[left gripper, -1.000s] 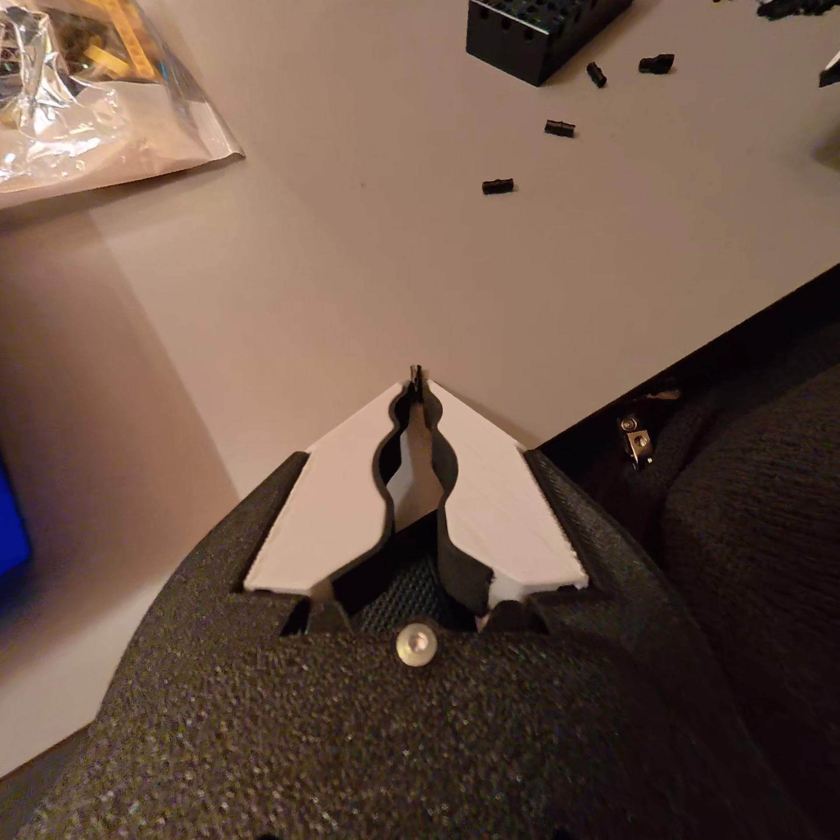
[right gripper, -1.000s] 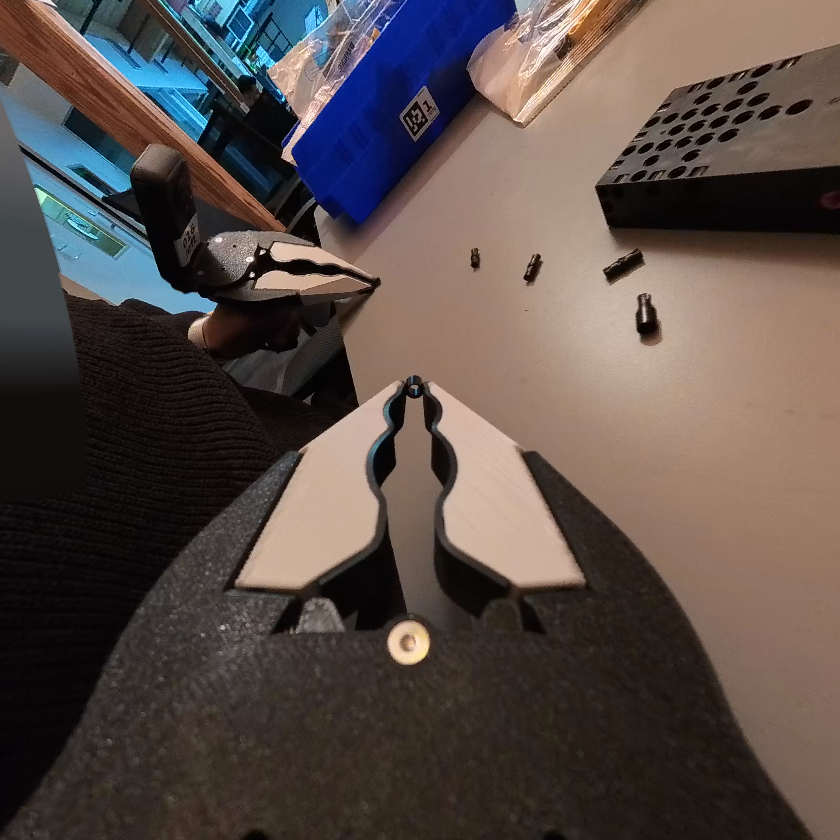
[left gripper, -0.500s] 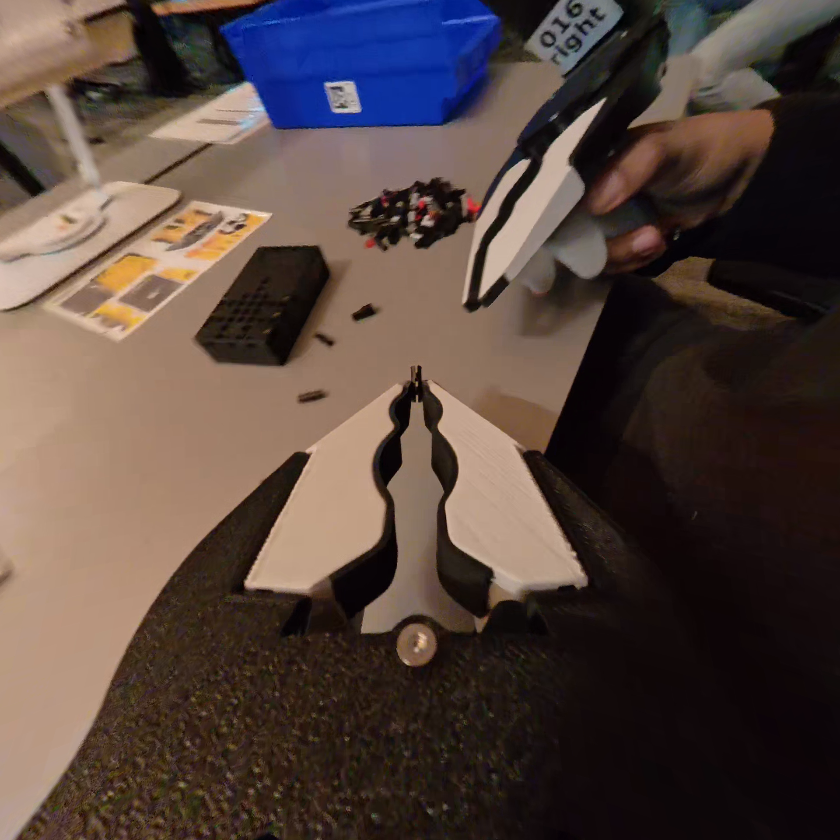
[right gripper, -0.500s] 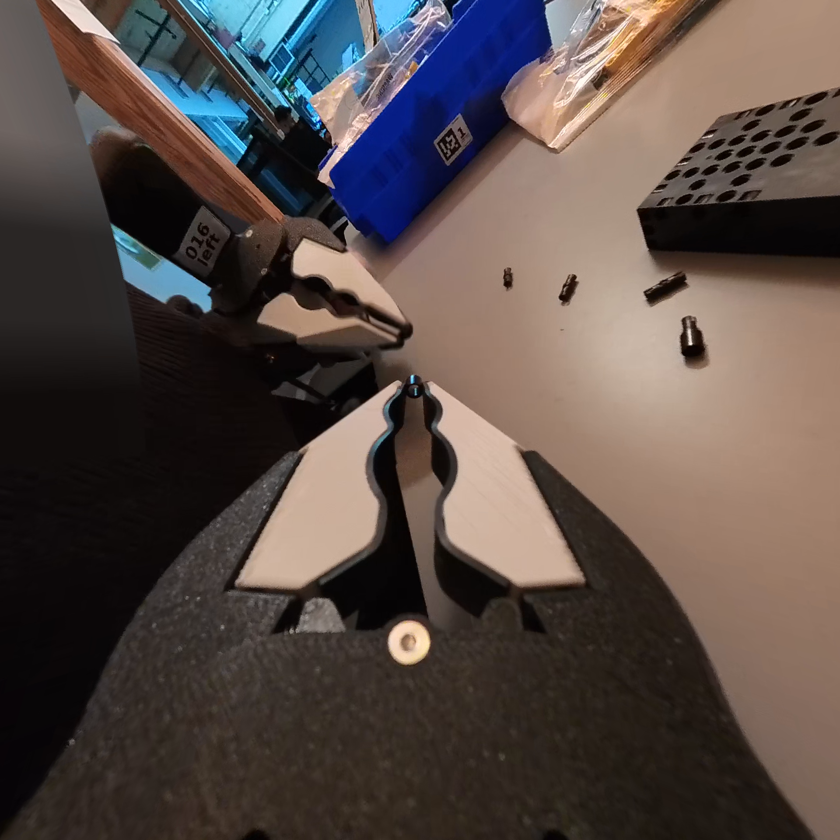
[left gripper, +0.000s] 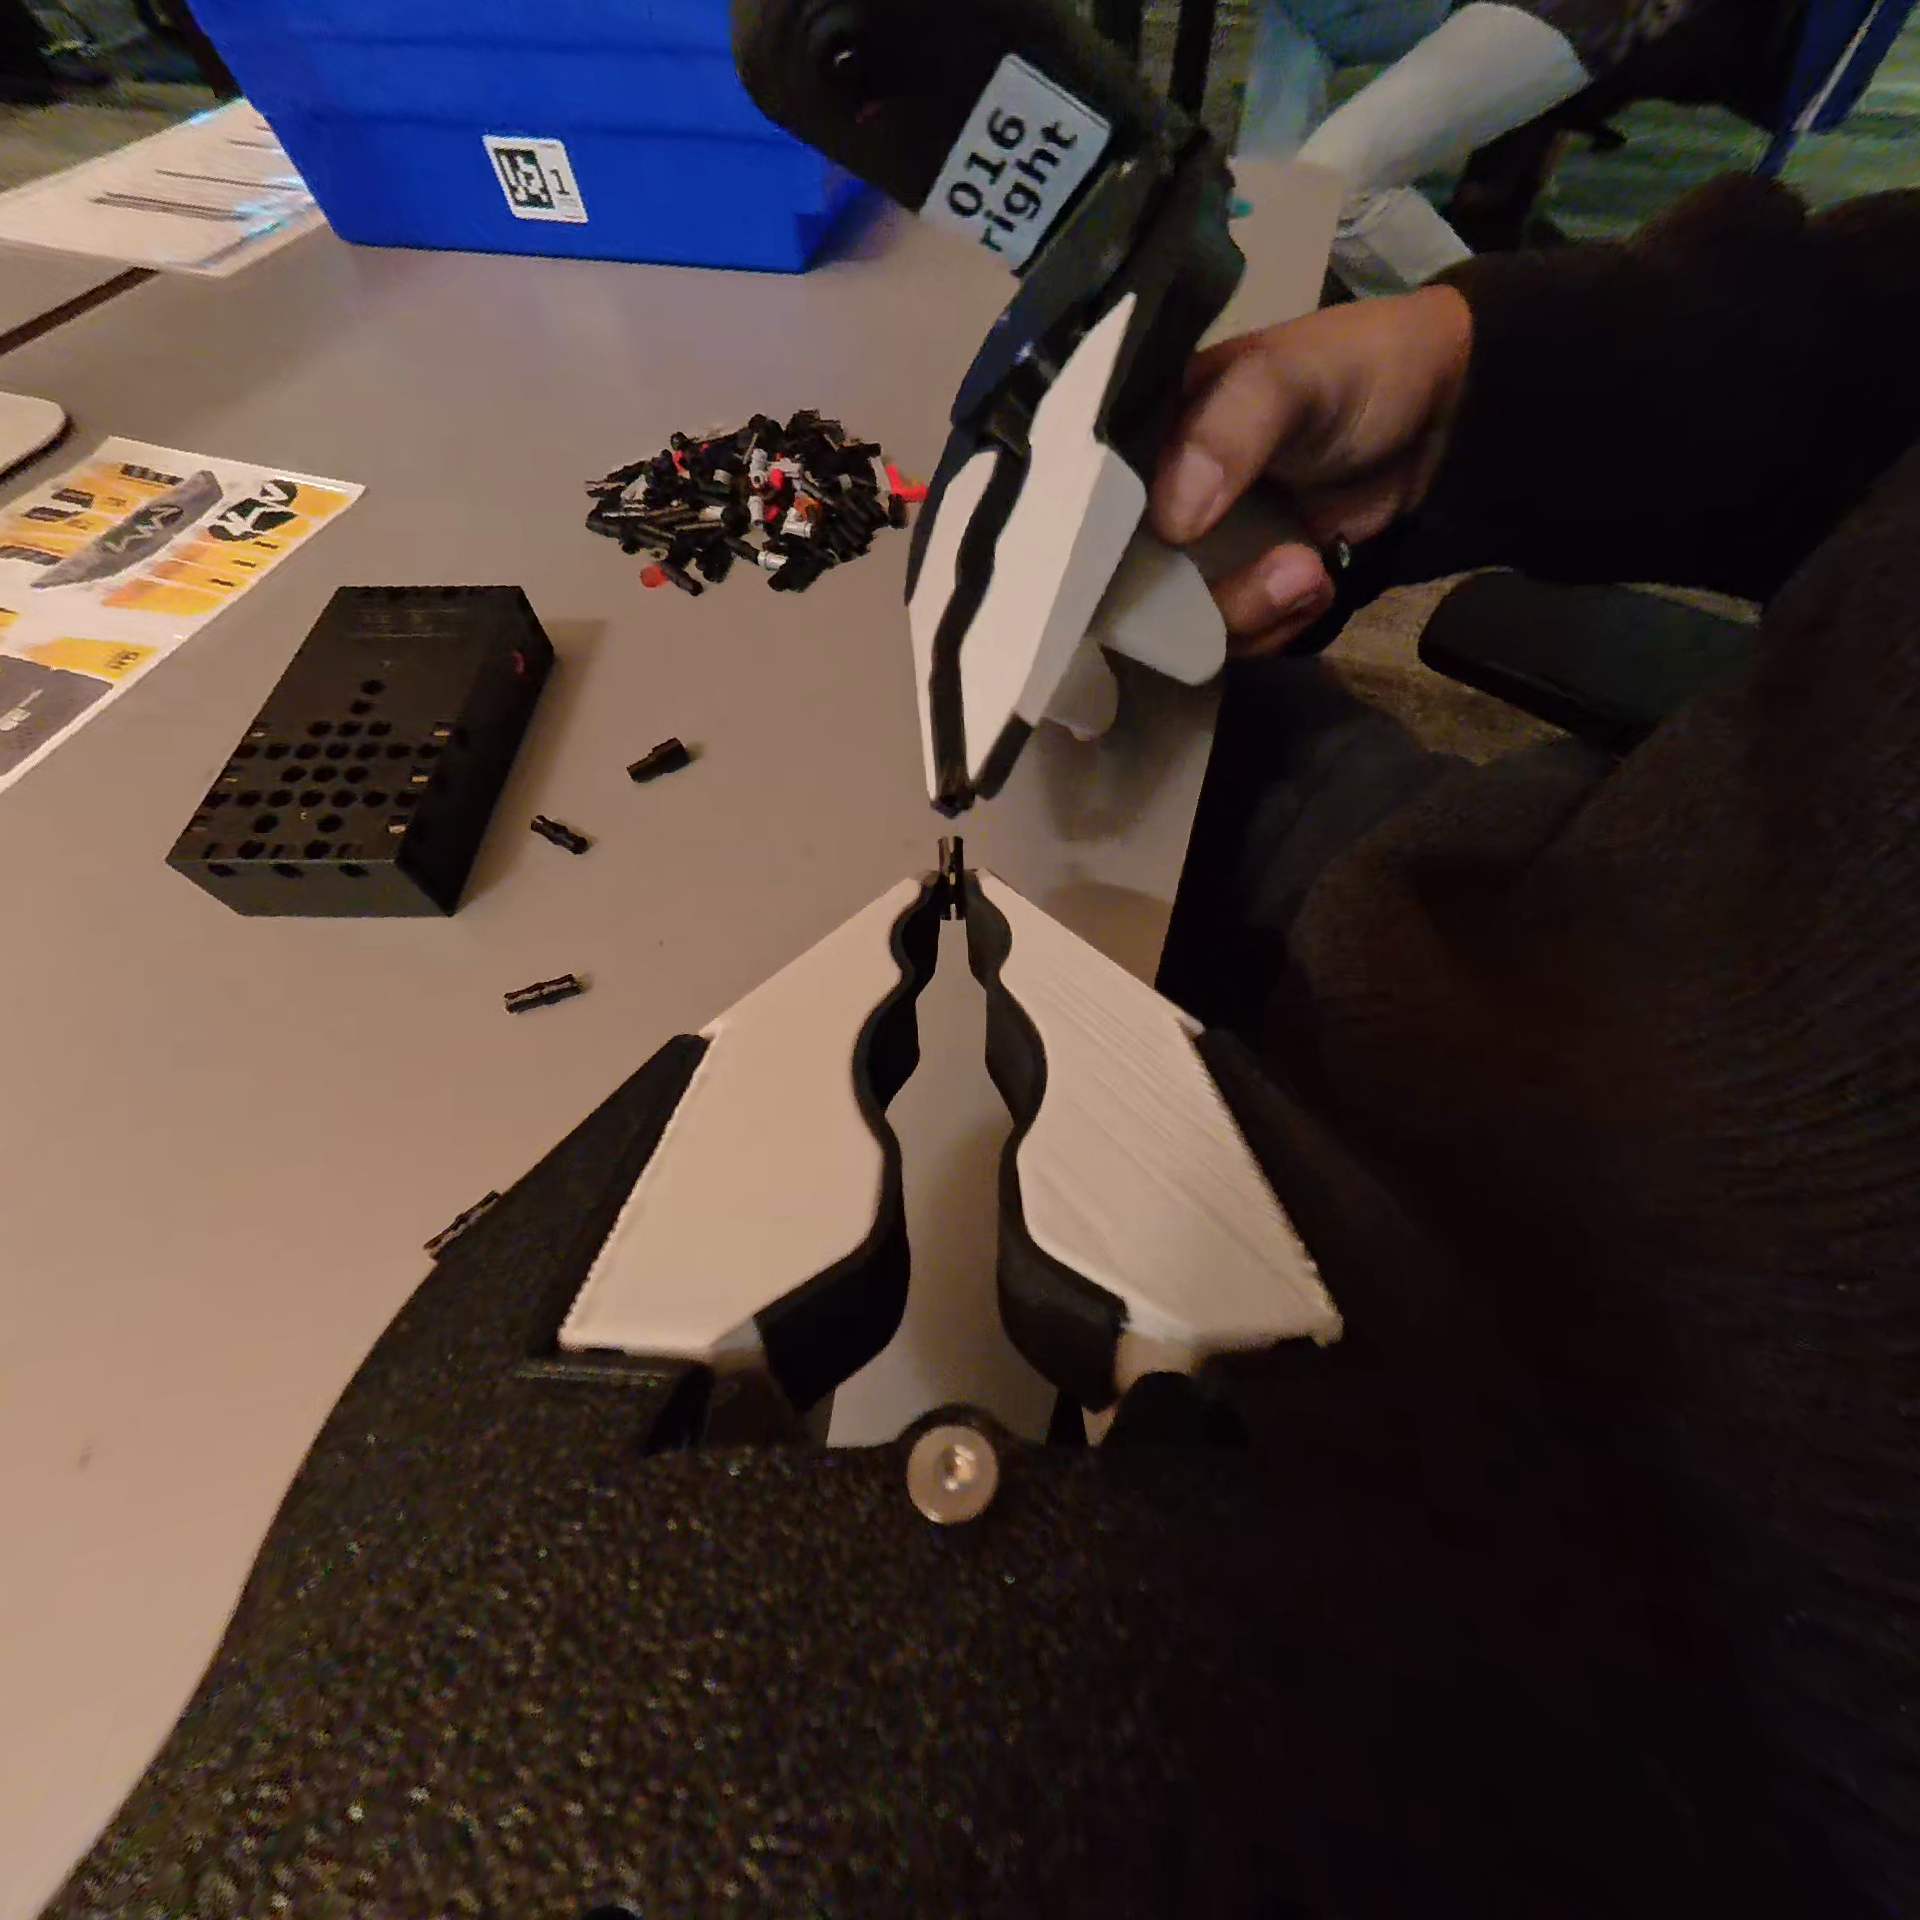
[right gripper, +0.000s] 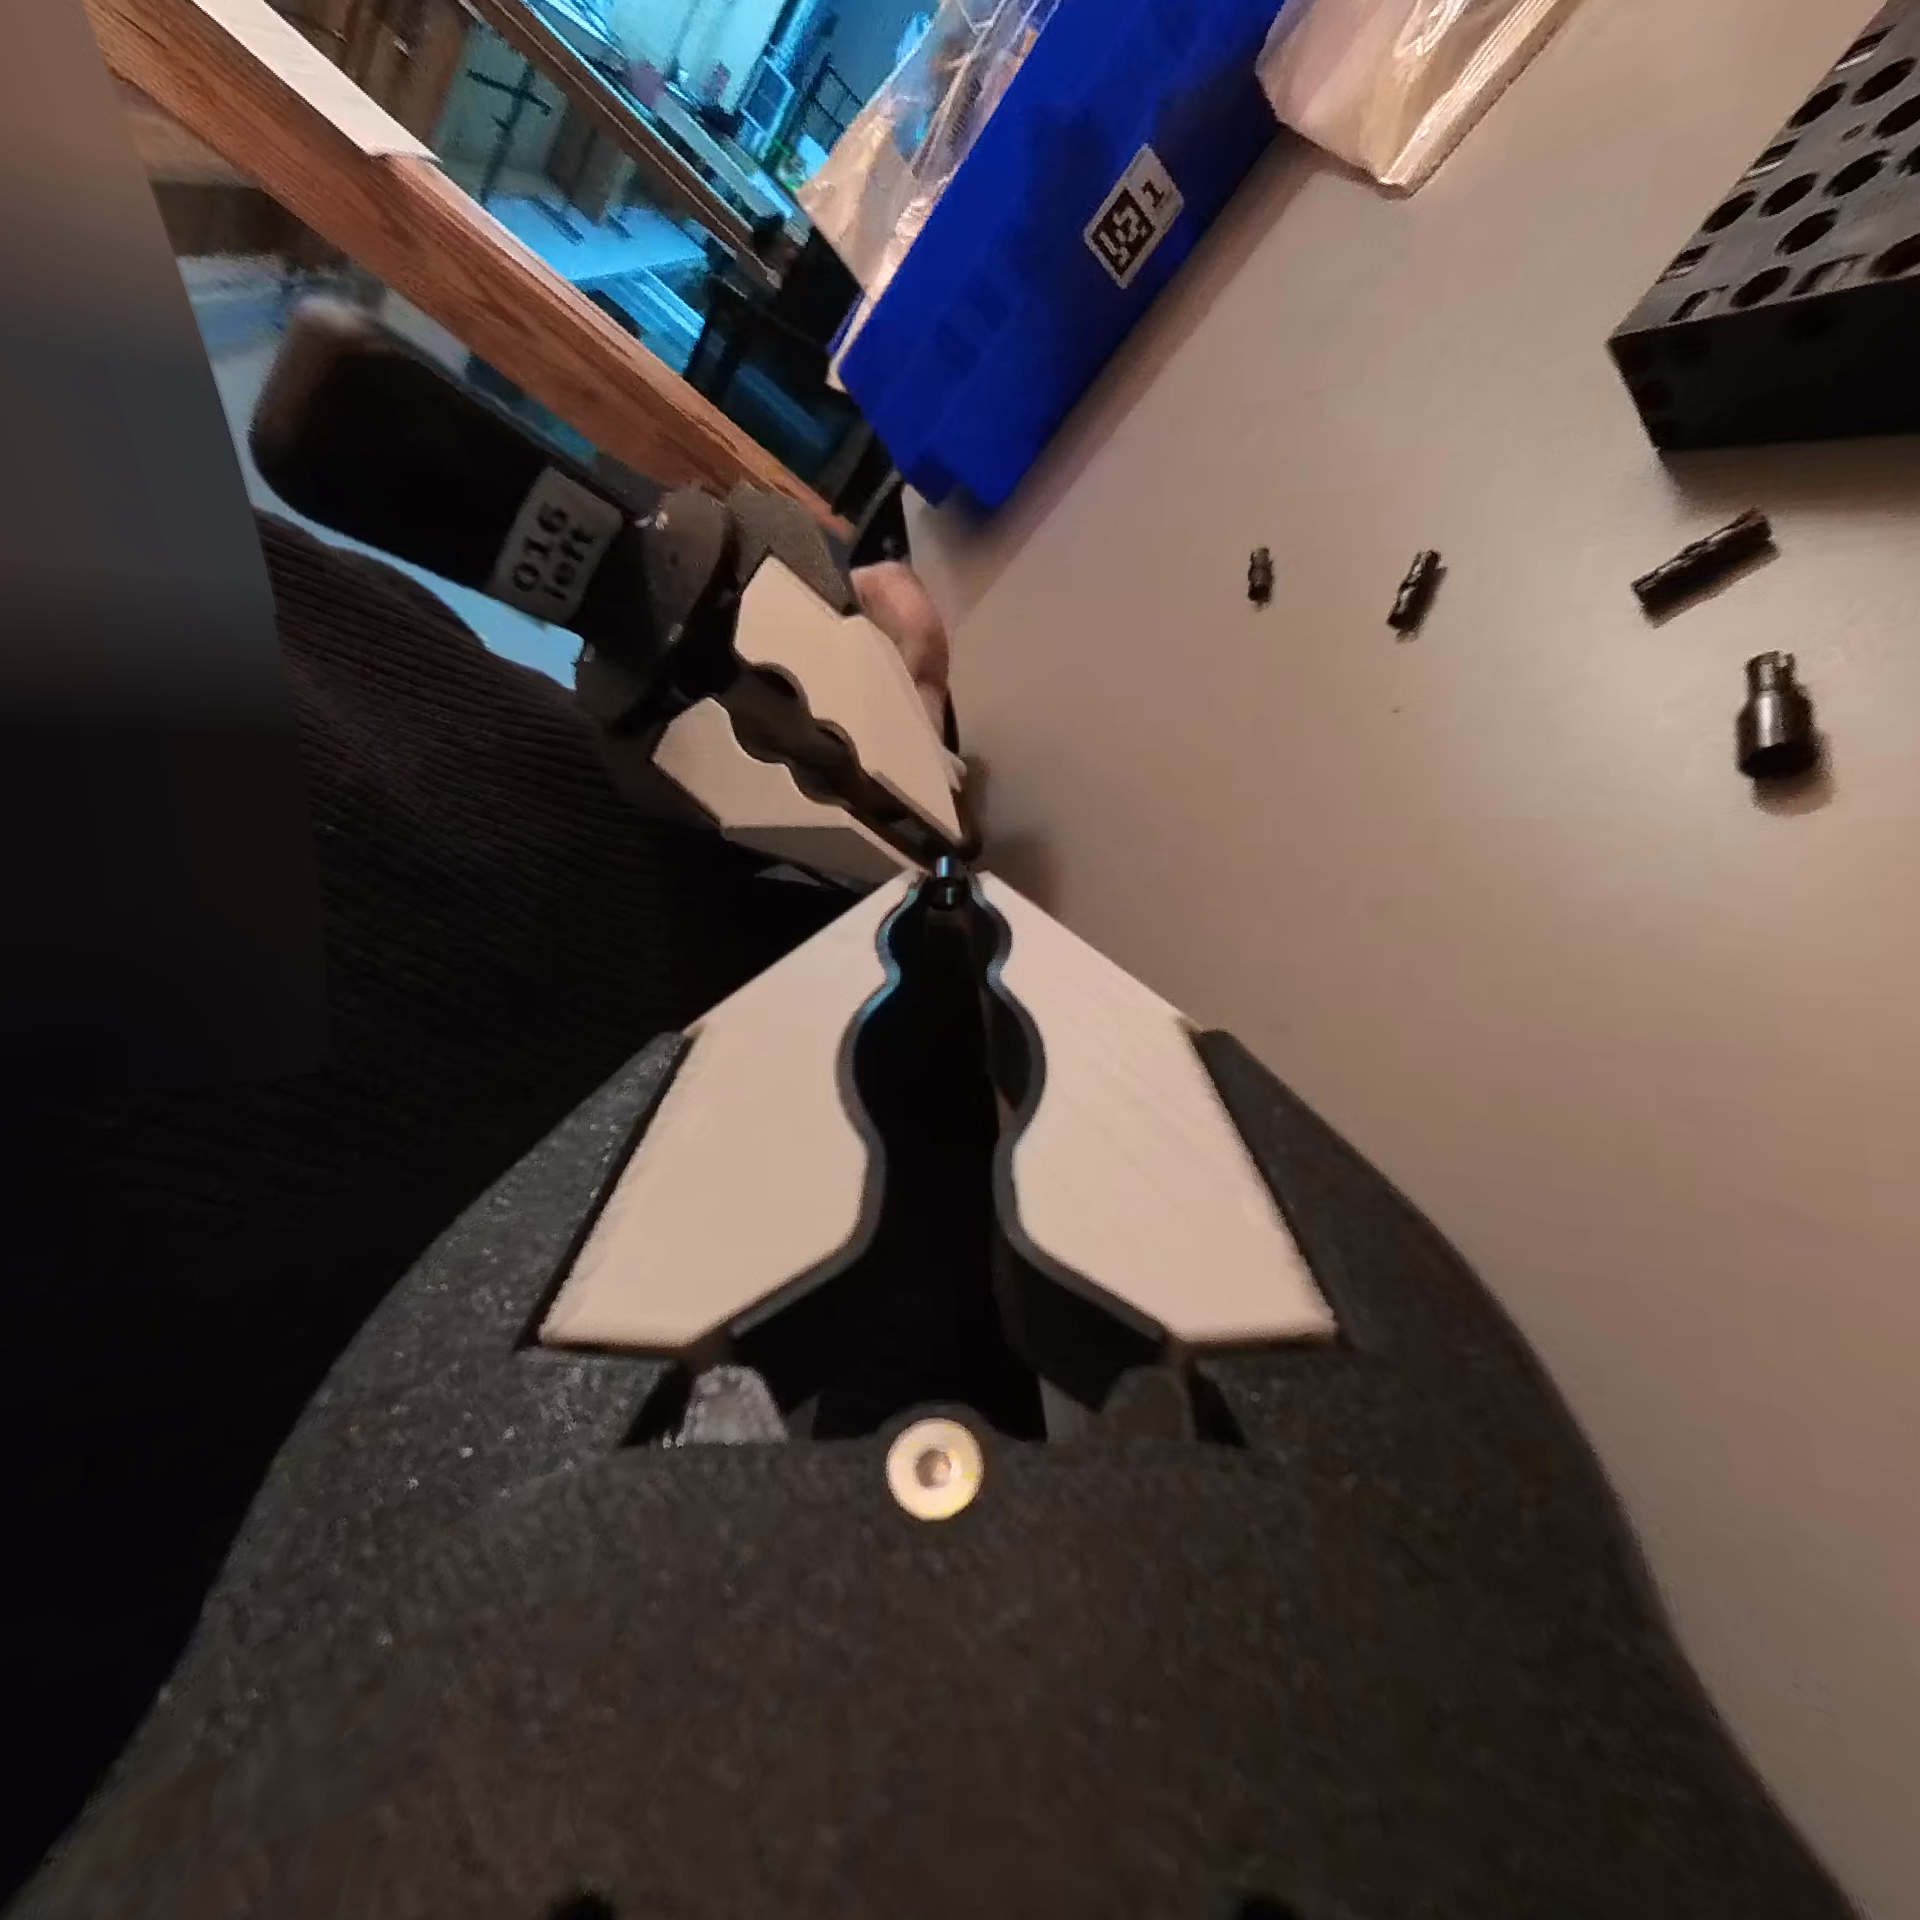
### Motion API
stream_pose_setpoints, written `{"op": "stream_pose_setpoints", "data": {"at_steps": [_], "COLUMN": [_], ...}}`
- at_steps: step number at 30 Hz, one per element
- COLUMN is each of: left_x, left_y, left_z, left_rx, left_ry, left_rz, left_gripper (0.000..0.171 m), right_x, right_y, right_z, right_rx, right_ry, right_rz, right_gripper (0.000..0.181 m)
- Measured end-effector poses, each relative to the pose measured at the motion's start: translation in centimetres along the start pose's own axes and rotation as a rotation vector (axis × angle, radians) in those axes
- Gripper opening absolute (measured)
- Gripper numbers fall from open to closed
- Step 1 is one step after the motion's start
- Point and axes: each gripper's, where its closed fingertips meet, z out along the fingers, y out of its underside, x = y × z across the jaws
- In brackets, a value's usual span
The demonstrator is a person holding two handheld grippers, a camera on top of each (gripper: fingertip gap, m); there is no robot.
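Observation:
My left gripper (left gripper: 948, 891) is shut on a small black pin (left gripper: 948, 854) that sticks out past its tips. My right gripper (right gripper: 943, 896) is shut on a small black piece (right gripper: 943, 881), seen end-on. The two grippers face each other tip to tip above the table's near edge, with a narrow gap between the two held pieces. The right gripper (left gripper: 954, 798) comes down from above in the left wrist view, held by a hand (left gripper: 1299, 457). The left gripper (right gripper: 961, 836) shows in the right wrist view coming from the upper left.
A black perforated block (left gripper: 364, 748) lies on the grey table (left gripper: 312, 1091), with loose black pins (left gripper: 540, 992) near it and a pile of small parts (left gripper: 748, 499) behind. A blue bin (left gripper: 540, 104) and a printed sheet (left gripper: 125, 551) sit farther back. A dark sleeve fills the right side. The tips of both grippers are at nearly the same place. The black perforated block (left gripper: 364, 748) is about equally far from each gripper, around 15 centimeters.
Both grippers have swung toward each other and closed the distance. Their tips were well apart and now almost meet. Both stayed shut on their pieces.

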Motion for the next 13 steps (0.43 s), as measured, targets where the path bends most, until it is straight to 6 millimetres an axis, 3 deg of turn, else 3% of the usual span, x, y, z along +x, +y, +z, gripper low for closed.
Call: {"op": "stream_pose_setpoints", "data": {"at_steps": [13], "left_x": [0.62], "left_y": [-0.89], "left_z": [0.14], "left_rx": [0.041], "left_ry": [0.050], "left_rz": [-0.015], "left_gripper": [0.003], "right_x": [-0.27], "right_y": [0.21], "right_z": [-0.01], "right_rx": [-0.048], "right_ry": [-0.081], "right_rz": [0.103], "right_gripper": [0.007]}}
